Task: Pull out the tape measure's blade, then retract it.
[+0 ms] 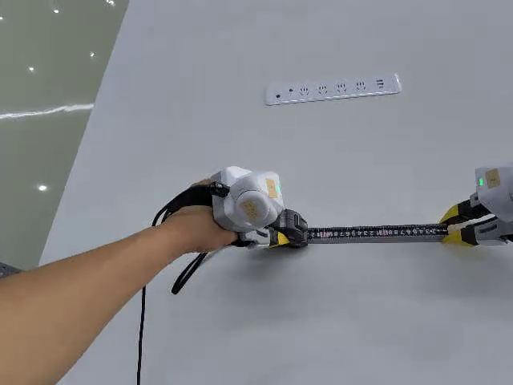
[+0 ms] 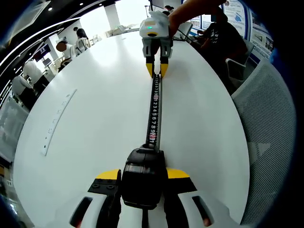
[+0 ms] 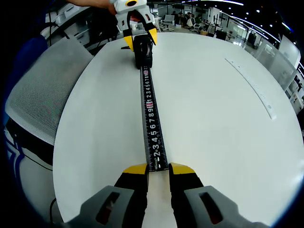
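The left gripper (image 1: 279, 236) clamped the black tape measure case (image 1: 293, 229) near the centre of the broad white matte table (image 1: 240, 120). At 3 o'clock the right gripper (image 1: 454, 227) pinched the tip of its dark numbered blade (image 1: 377, 233), which lay flat between them. A white power strip (image 1: 333, 89) lay at 12 o'clock. Glossy green floor (image 1: 48, 80) spread at 9 o'clock, and a grey mesh chair (image 2: 266, 109) stood at the table's edge.

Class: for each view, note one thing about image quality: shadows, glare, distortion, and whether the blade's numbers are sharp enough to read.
Head view: soft, even light, faint shadow on the table below the left gripper. Left gripper view: fisheye curves the table edge; glare on its far end. Right gripper view: blade numbers sharp.
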Motion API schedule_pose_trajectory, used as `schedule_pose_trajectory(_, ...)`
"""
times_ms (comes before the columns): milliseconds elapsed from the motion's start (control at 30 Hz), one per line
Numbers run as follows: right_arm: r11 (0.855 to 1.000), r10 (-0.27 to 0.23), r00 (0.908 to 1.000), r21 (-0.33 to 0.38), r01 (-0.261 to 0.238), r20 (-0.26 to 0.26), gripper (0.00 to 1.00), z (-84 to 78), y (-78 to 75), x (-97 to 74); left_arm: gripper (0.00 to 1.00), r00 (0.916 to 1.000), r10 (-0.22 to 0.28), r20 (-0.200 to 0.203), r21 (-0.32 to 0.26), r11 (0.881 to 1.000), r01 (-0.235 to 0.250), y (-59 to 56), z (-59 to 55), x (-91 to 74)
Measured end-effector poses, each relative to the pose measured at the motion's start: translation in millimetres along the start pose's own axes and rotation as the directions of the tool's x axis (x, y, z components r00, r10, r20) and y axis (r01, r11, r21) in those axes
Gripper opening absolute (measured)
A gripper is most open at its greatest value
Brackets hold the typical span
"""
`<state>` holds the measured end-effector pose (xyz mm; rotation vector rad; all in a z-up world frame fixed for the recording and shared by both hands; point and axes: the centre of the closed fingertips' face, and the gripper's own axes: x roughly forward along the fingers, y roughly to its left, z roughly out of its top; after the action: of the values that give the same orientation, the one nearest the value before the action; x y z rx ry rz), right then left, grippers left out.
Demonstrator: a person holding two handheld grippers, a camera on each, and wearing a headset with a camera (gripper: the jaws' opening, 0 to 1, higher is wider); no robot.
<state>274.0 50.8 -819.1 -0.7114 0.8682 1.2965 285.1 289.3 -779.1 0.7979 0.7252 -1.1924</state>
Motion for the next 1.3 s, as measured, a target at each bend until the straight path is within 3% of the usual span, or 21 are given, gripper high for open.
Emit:
schedule_pose_trajectory(100,1.000,-0.002,1.0000,-0.005,0.002,-0.001,0.14,0.5,0.4,0.0,0.33,0.9998,0.021,0.000,-0.007,1.000,-0.021,2.2,0.2,-1.3)
schedule_pose_trajectory(267,1.000,-0.022,0.9998,0.020,0.021,0.001,0.18,1.6,-1.0,0.3,0.32,0.9986,0.044,0.028,-0.116,0.992,-0.041,5.2,0.6,-7.3)
schedule_pose_trajectory(433,0.998,-0.047,0.9988,0.043,0.047,0.014,0.20,7.9,-2.9,-4.7,0.37,0.9969,0.071,0.034,-0.154,0.986,-0.065,6.0,0.7,-13.0)
schedule_pose_trajectory(567,0.995,-0.070,0.9971,0.070,0.068,0.028,0.21,12.4,-2.6,-11.2,0.43,0.9959,0.082,0.037,-0.184,0.980,-0.074,3.6,1.0,-17.5)
schedule_pose_trajectory(633,0.989,-0.087,0.9947,0.121,0.080,0.055,0.22,18.0,-1.6,-14.6,0.44,0.9943,0.099,0.040,-0.201,0.975,-0.089,3.9,1.3,-20.2)
schedule_pose_trajectory(767,0.984,-0.112,0.9915,0.150,0.101,0.066,0.27,21.8,0.9,-20.9,0.48,0.9916,0.123,0.041,-0.257,0.960,-0.108,3.0,1.4,-26.8)
schedule_pose_trajectory(833,0.977,-0.122,0.9895,0.183,0.107,0.077,0.30,24.4,3.6,-23.8,0.49,0.9872,0.154,0.044,-0.305,0.943,-0.133,5.7,0.3,-31.3)
schedule_pose_trajectory(900,0.972,-0.135,0.9868,0.206,0.115,0.089,0.32,26.6,6.1,-27.3,0.50,0.9862,0.158,0.049,-0.334,0.933,-0.133,4.0,-0.4,-35.1)
schedule_pose_trajectory(1100,0.951,-0.180,0.9770,0.275,0.144,0.114,0.38,30.6,12.4,-37.9,0.58,0.9796,0.195,0.050,-0.388,0.907,-0.160,-2.0,-1.5,-45.4)
schedule_pose_trajectory(1233,0.936,-0.201,0.9705,0.317,0.151,0.133,0.42,33.5,18.7,-43.8,0.61,0.9733,0.221,0.061,-0.439,0.881,-0.173,-5.9,-1.4,-52.5)
schedule_pose_trajectory(1300,0.923,-0.222,0.9630,0.351,0.157,0.153,0.46,35.9,19.2,-47.1,0.63,0.9687,0.241,0.061,-0.458,0.869,-0.187,-7.0,-2.4,-56.2)
